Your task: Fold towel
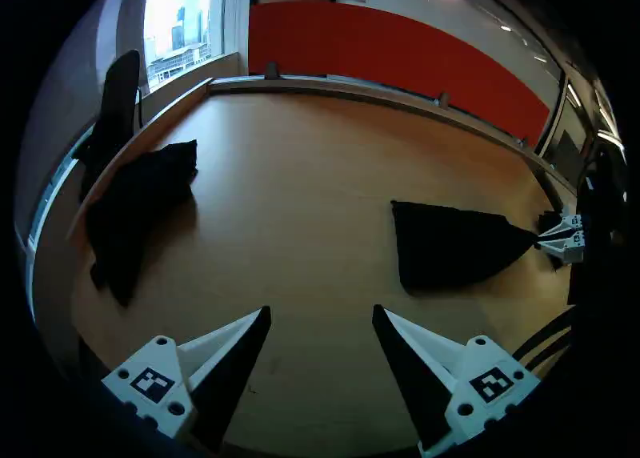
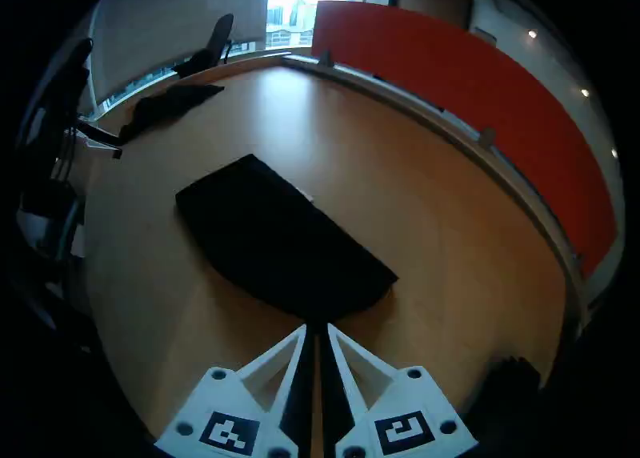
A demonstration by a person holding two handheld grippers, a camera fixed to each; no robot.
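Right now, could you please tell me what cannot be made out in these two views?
Right gripper view: the corner of the towel, hidden between the fingers of the right gripper.
Both views: the towel's layers, too dark to count.
Left gripper view: what the dark cloth at far left is, too dark and shapeless to tell.
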